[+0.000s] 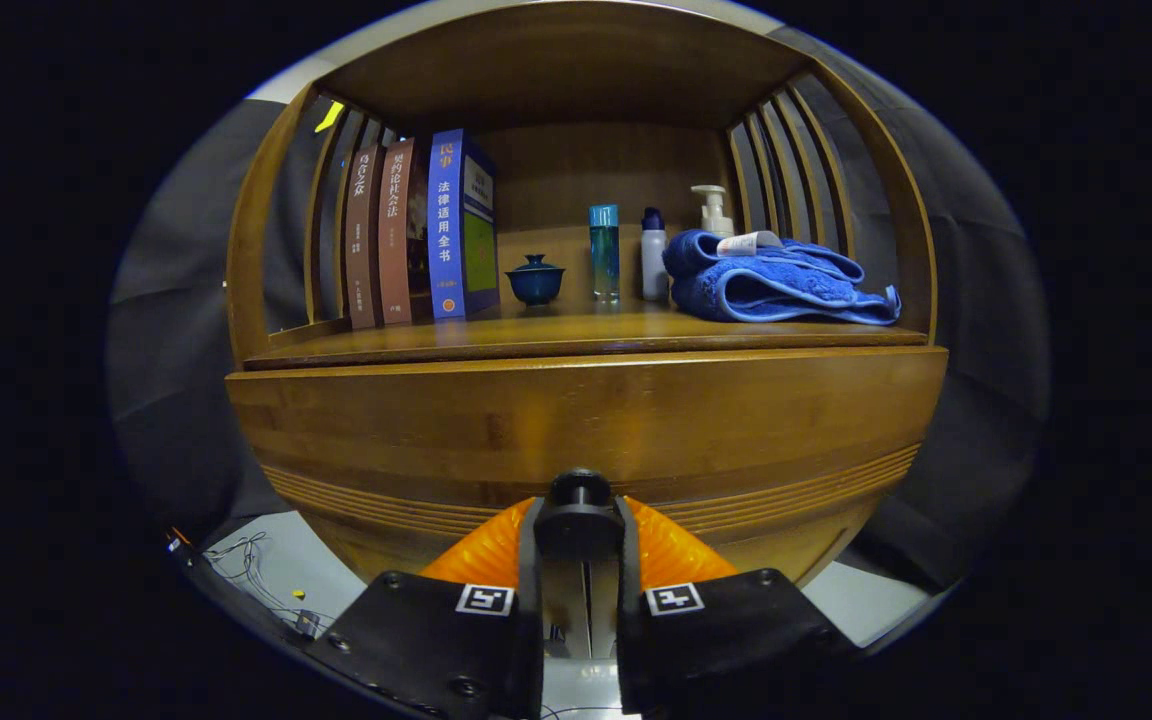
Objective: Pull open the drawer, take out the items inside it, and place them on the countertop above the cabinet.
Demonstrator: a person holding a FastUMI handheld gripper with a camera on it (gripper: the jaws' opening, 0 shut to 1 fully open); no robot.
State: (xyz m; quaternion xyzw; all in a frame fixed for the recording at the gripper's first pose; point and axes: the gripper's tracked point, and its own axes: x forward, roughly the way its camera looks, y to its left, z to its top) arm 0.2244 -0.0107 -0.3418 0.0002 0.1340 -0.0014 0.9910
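Between the 2 orange fingers point(671, 550) of the gripper point(580, 530) sits the drawer's black knob point(579, 488), clamped narrow. Drawer point(586, 420) front stands shut, facing the gripper; a straight pull back should open it, desk point(576, 335) above.

On the countertop point(576, 335) stand 3 books point(416, 230), 1 small blue lidded cup point(535, 279) at 3 o'clock of them, then 3 bottles point(652, 255), and 1 folded blue towel point(776, 285) with 1 small tube point(748, 243) lying on it. Below is 1 drawer point(586, 420) with 1 black knob point(579, 489), at 12 o'clock of 1 gripper point(581, 560) with 2 fingers point(484, 555)
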